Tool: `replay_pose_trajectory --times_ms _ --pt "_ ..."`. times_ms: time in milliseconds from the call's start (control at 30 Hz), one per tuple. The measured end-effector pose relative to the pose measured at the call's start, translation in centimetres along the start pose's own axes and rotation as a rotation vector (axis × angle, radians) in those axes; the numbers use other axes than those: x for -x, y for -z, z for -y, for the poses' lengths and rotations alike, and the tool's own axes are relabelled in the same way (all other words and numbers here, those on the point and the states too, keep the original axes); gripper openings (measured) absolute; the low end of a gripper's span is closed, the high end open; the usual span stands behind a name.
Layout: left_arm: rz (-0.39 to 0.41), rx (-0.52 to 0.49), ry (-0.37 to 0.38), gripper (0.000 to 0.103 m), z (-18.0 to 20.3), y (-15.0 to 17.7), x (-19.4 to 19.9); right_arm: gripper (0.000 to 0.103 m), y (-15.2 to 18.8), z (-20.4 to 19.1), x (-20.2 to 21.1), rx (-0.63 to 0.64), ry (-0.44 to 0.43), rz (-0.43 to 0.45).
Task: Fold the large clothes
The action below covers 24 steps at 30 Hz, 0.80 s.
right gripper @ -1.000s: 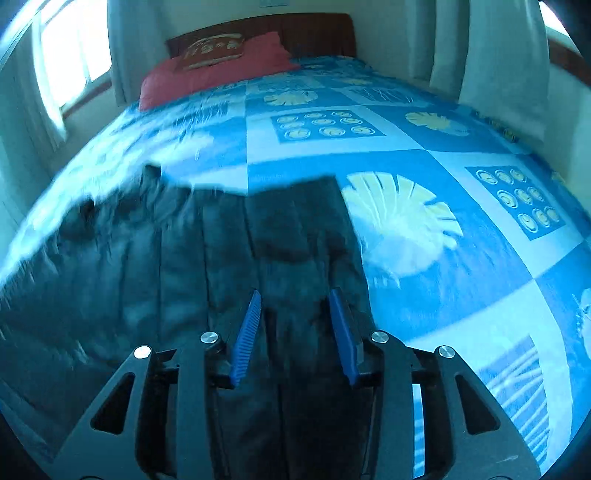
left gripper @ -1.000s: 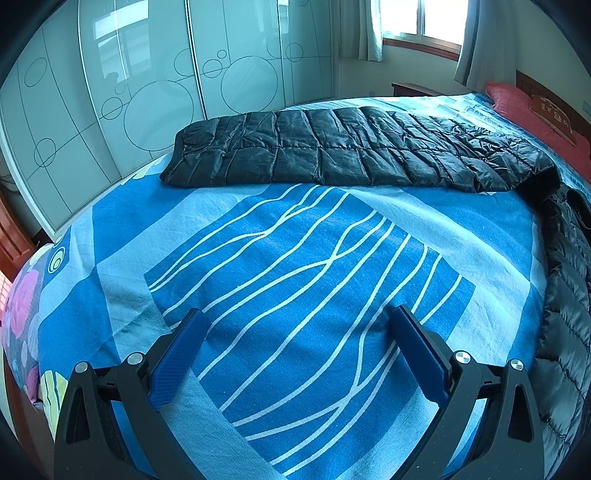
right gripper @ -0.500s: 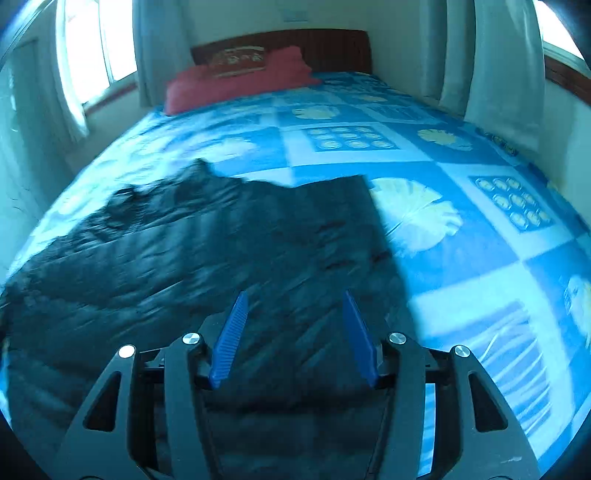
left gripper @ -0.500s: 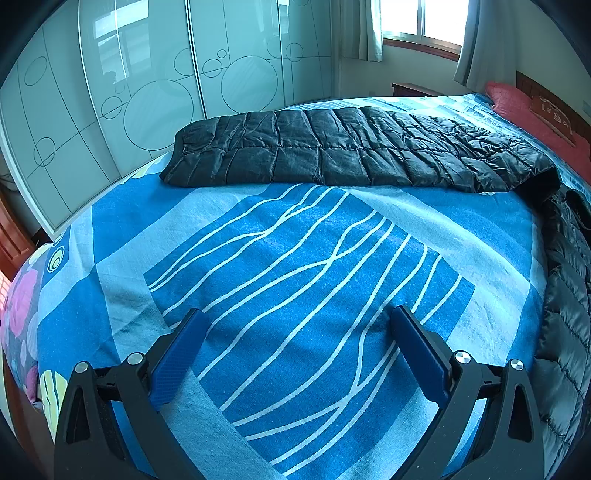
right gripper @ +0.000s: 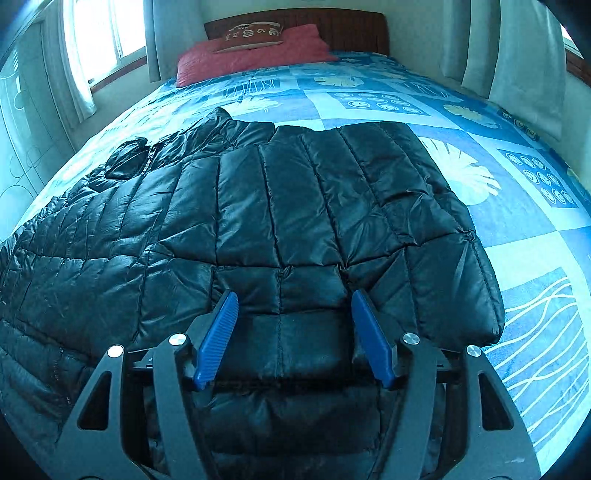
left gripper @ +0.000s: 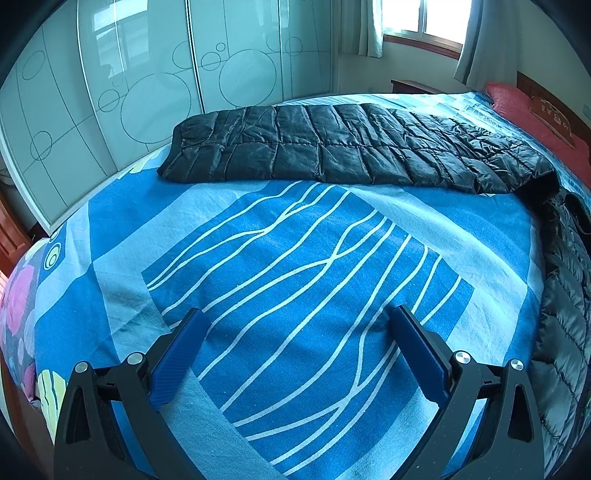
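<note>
A black puffer jacket (right gripper: 280,229) lies spread across the bed (right gripper: 517,229), nearer its left edge. The left gripper (left gripper: 295,350) hangs wide open over bare bedspread, holding nothing. The right gripper (right gripper: 291,332) has just been opening; its jaws stand apart above the jacket's near edge, gripping nothing.

Left gripper (left gripper: 295,354): tilted downward, jaws spread wide, nothing between the pads. Right gripper (right gripper: 293,332): tilted downward, jaws apart, just been opening, pads pressing on nothing.

Bedrm: bed (right gripper: 461,221), glass wardrobe (left gripper: 147,92), sunlit window (left gripper: 424,18).
</note>
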<state>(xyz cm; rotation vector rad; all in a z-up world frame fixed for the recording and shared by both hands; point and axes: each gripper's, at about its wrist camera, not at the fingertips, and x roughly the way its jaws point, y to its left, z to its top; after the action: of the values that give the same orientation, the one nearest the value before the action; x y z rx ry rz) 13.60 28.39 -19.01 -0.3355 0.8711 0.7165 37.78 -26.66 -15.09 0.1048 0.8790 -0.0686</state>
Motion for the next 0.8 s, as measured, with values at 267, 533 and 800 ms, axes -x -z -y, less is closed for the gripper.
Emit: replay_pose_trajectory --times_ms 267,533,800 --pt "0.0 0.204 0.17 0.099 -4.0 -2.7 -0.6 0.064 0.3 0.0 0.3 0.005 0.005 0.012" --pt "0.056 0.387 0.233 0.099 -7.4 -7.7 -4.9 0.064 0.3 -0.1 0.3 0.006 0.007 0.013" --pt "0.162 0.592 0.329 0.09 -10.3 -10.1 -6.6 0.064 0.3 0.0 0.3 0.007 0.005 0.013"
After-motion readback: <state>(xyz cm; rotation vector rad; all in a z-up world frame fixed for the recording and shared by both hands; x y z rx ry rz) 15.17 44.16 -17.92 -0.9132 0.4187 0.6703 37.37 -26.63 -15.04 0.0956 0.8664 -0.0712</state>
